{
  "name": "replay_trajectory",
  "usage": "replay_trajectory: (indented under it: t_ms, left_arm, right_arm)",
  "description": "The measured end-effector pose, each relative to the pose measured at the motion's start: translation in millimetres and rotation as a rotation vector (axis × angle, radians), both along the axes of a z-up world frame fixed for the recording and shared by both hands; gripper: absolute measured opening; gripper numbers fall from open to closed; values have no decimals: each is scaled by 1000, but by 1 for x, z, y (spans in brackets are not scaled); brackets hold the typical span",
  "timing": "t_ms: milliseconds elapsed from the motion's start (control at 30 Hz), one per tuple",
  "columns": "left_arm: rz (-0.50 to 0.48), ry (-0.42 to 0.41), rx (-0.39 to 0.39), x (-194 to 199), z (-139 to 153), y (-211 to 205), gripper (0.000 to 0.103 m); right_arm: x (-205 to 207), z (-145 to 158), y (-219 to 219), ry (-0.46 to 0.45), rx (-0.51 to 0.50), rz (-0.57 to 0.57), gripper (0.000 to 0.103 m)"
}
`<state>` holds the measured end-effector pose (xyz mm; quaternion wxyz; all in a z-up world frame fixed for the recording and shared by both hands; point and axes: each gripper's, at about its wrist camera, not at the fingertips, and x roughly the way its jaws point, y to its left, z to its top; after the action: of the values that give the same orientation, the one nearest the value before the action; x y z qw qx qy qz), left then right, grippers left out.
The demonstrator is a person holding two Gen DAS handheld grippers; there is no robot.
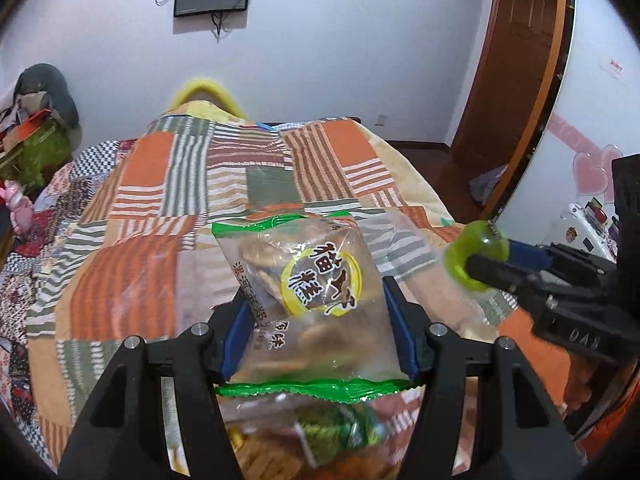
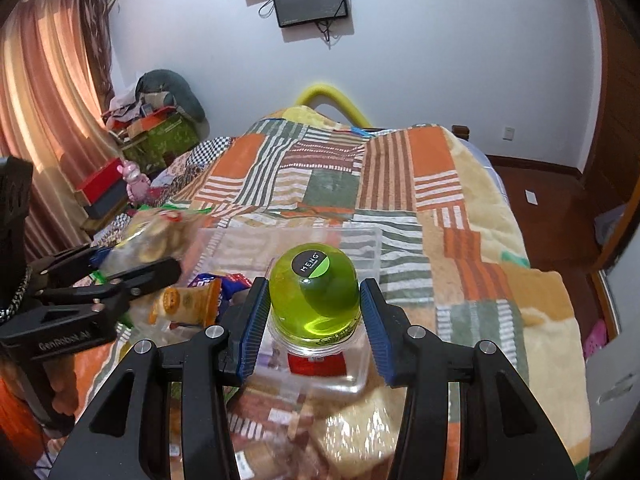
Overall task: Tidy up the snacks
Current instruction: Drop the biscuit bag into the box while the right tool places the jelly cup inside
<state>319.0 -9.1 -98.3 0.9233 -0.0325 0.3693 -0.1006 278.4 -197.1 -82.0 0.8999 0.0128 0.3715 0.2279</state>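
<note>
My left gripper (image 1: 316,320) is shut on a clear cookie bag with green edges (image 1: 308,280) and holds it above the bed. The bag also shows in the right wrist view (image 2: 148,240), held by the left gripper (image 2: 132,264). My right gripper (image 2: 314,312) is shut on a green jelly cup (image 2: 314,292), its pads against both sides. It holds the cup above a clear plastic bin (image 2: 360,244). The cup also shows in the left wrist view (image 1: 476,256), at the right gripper's tip (image 1: 492,262).
A patchwork blanket (image 2: 400,172) covers the bed. Loose snack packets (image 2: 192,300) lie in and beside the bin, and more lie under the grippers (image 1: 340,432). Boxes and clutter (image 2: 152,136) stand at the far left. A wooden door (image 1: 516,60) is at the right.
</note>
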Motion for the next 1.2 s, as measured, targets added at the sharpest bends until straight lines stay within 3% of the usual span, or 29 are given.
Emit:
replay_trajectory:
  t_ms: [300,600,967,1200]
  left_arm:
    - [-24,92,-22,53,-35,-12,60]
    - [-13,98,11,69,-49,-12,61]
    - [-16,65,2,43,-26,-3,61]
    - [10,11,32,6,2,15,69]
  right_arm:
    - [31,-27,11,70,-36,3,43]
    - [41,-44,18,116,-49,27,43]
    - [31,-27,18,94,-54,33,45]
    - [11,-7,8,60,-45,27,45]
